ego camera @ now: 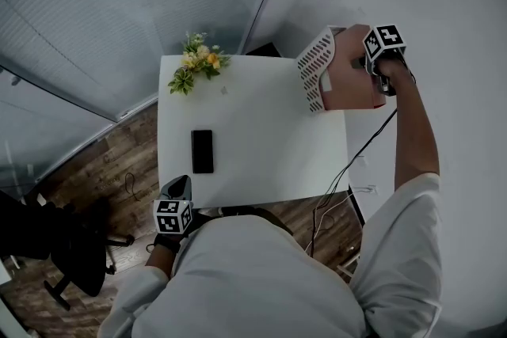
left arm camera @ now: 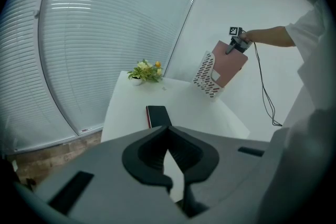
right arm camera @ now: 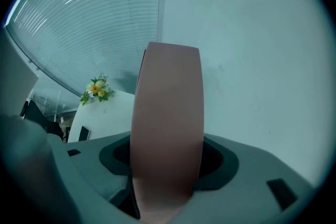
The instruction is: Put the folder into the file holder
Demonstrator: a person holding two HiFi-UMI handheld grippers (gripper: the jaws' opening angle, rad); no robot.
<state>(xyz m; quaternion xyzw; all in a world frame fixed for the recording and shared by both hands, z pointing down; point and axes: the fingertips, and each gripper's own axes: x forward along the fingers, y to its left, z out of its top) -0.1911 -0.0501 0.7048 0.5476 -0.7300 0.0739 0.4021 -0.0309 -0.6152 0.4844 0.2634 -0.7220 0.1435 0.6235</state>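
A white table (ego camera: 253, 131) stands in the corner of a room with white walls, slatted blinds (ego camera: 119, 4) on the window side and a wood floor below. On it are a small bunch of flowers (ego camera: 198, 61) at the far left edge and a dark phone (ego camera: 202, 150) lying flat nearer the person. A white perforated file holder (ego camera: 315, 69) stands at the far right corner.

The right tongs (ego camera: 374, 69) are closed on the pink folder (ego camera: 352, 79), gripping it near its upper corner. The right gripper view shows the folder filling the space between the jaws. The folder hangs tilted right at the file holder, with its lower part against or behind the perforated side. From the head view and the left gripper view it looks partly entered, but I cannot tell how deep the lower edge sits or whether it has reached the bottom.

The left tongs (ego camera: 178, 187) are held low at the near left edge of the table, well apart from the file holder. Their jaws are drawn together with nothing between them, and they take no part in the work here.

By my judgement the pick-up and carry are done and the insertion is under way. What is left is to straighten the folder, lower it fully into the file holder, then let go and draw the right tongs clear.
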